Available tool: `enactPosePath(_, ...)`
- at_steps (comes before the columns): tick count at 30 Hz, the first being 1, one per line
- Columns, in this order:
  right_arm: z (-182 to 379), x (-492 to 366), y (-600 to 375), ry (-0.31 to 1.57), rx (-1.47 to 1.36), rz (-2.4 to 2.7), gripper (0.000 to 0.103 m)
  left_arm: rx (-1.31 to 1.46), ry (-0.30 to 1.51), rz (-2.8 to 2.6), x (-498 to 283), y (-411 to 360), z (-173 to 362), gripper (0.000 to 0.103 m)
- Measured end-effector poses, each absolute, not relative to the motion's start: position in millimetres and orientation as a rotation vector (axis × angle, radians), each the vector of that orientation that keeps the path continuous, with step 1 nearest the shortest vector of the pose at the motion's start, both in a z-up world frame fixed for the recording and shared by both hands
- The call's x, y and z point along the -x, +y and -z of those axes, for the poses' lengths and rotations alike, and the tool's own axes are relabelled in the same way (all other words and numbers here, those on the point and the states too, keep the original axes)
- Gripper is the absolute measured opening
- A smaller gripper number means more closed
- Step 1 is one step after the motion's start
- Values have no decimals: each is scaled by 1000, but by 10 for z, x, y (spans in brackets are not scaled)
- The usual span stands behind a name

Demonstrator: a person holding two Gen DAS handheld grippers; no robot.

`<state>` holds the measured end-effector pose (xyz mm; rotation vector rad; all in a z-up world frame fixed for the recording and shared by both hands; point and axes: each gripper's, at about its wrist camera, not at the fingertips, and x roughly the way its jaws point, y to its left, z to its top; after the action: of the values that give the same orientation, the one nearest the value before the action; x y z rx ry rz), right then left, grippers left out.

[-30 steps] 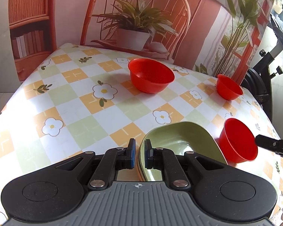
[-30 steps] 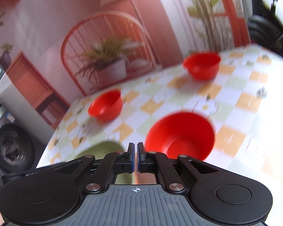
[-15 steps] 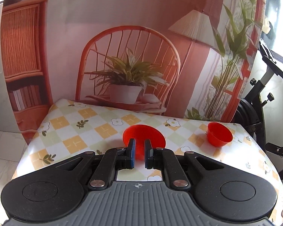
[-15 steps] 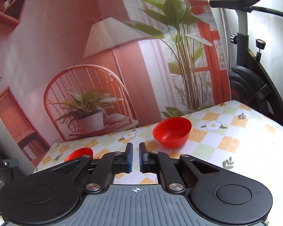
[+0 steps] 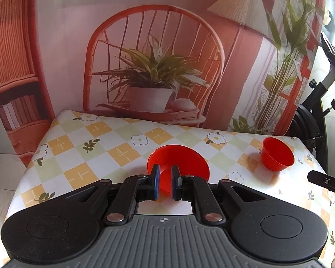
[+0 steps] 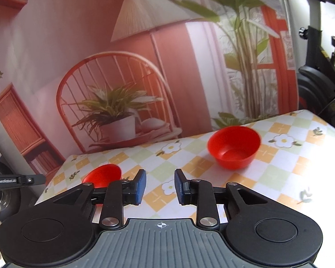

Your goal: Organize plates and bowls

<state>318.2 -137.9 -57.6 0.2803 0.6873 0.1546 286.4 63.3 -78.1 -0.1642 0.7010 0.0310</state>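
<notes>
Red bowl (image 5: pixel 185 158), smaller bowl (image 5: pixel 277 157), exercise bike (image 6: pixel 319 82)

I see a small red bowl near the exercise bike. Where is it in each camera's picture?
Left wrist view: small red bowl, far right, on the tablecloth's right edge.
Right wrist view: same bowl, right of centre, beyond the open fingers.
Shared landmark: the printed wicker chair on the backdrop.

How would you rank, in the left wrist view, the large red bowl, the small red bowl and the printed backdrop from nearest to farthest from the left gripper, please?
1. Large red bowl, just ahead of the left gripper.
2. Small red bowl, farther right.
3. Printed backdrop, behind the table's far edge.
</notes>
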Motion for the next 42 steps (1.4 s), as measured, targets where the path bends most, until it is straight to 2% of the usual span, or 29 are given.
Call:
enactPosePath(3,664,-3333,-1181,716,-291,-180,32,162,721,-32,-3017,686,869,14)
enactPosePath(6,740,-3473,-1019,742,-307,-197,32,214,705,-20,-3128,787,925,31)
enactPosePath(7,763,-3510,-970,748,-311,-199,32,228,691,-24,-3160,824,940,42)
enactPosePath(8,786,-3540,-928,754,-313,-200,32,224,679,-31,-3186,849,950,48)
enactPosePath(9,812,-3574,-883,761,-312,-202,32,209,674,-36,-3213,859,962,49)
enactPosePath(16,999,-3802,-650,818,-305,-193,32,95,665,33,-3392,852,1083,50)
enactPosePath(26,1232,-4160,-329,883,-240,-202,32,164,784,50,-3652,981,1407,50)
enactPosePath(42,1627,-4464,-207,985,-259,-211,34,183,846,116,-3868,922,1686,49)
